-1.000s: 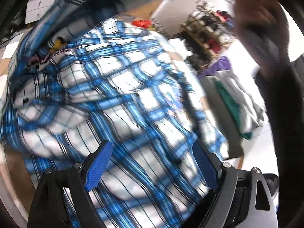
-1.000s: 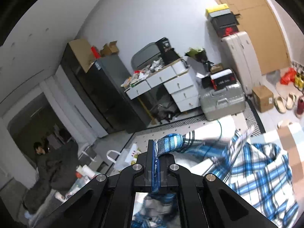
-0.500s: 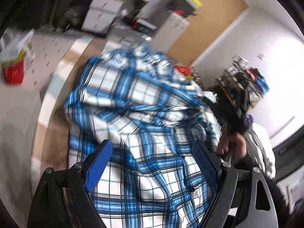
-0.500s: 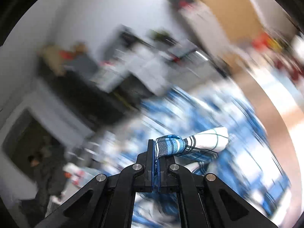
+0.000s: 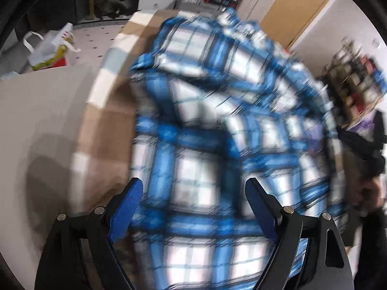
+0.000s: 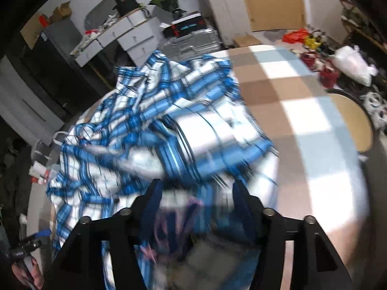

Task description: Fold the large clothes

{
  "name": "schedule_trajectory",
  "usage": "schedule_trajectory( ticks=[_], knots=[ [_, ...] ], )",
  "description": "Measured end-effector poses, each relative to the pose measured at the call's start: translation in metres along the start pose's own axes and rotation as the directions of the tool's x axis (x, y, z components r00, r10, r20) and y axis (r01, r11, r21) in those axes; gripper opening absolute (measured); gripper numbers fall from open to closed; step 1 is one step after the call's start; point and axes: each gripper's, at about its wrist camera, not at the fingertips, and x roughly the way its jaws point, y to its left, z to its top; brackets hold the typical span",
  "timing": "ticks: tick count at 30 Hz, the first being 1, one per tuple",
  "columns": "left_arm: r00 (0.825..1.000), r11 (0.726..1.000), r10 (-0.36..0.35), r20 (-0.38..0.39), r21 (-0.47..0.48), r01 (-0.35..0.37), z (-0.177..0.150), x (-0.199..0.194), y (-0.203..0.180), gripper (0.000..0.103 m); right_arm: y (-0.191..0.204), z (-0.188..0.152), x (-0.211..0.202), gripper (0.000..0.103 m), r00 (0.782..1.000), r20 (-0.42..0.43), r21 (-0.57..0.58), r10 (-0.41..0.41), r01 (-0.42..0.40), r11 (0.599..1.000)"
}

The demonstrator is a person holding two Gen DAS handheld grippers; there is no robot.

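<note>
1. Centrally, a blue and white plaid shirt [image 5: 217, 145] lies in a rumpled heap on a table [image 5: 48, 120] covered with a cloth of brown, white and pale blue checks [image 6: 302, 111]; in the right wrist view the shirt [image 6: 157, 125] is bunched toward the table's far left side, with its folds piled unevenly.
2. Both views are blurred across the fabric, so the shirt's collar and sleeves cannot be told apart with any certainty.
3. The left gripper [image 5: 193, 198] points down over the near part of the shirt with its blue pads spread wide; the cloth lies beneath them and neither pad presses on it.
4. The right gripper [image 6: 197, 193] also points down at the shirt. Its jaws have just been opening and now stand apart, and the fold of plaid cloth lying between them is not pinched.
5. At the lower left of the right wrist view a person's hand [image 6: 26, 275] holds a dark tool handle.
6. Beyond the table stand white drawer units [image 6: 125, 36], a silver case [image 6: 191, 43], a tall brown board [image 6: 273, 2] against the wall, and a white bag [image 5: 50, 48] on the floor.
</note>
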Motion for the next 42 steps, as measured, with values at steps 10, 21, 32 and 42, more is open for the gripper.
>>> schedule_trajectory(
  ticks=[10,21,32,42],
  knots=[
    [0.955,0.954,0.261,-0.139,0.188,-0.234,-0.054,0.015,0.0,0.083,0.034,-0.112,-0.057,0.076,0.986,-0.143,-0.244,-0.09,0.053,0.968],
    [0.977,0.971,0.186,-0.101,0.168,-0.168,-0.09,0.001,0.022,0.049,0.041,-0.158,-0.052,0.003,0.947,-0.149,-0.402,-0.284,0.204,0.892],
    [0.985,0.975,0.146,-0.092,0.18,-0.128,-0.127,-0.02,0.031,0.002,-0.08,-0.16,-0.111,0.002,0.99,-0.09,0.223,0.112,-0.089,0.971],
    [0.978,0.971,0.172,-0.118,0.188,-0.148,-0.156,-0.044,0.053,0.001,-0.087,-0.165,-0.107,0.002,0.976,-0.193,0.048,-0.097,0.109,0.993]
  ],
)
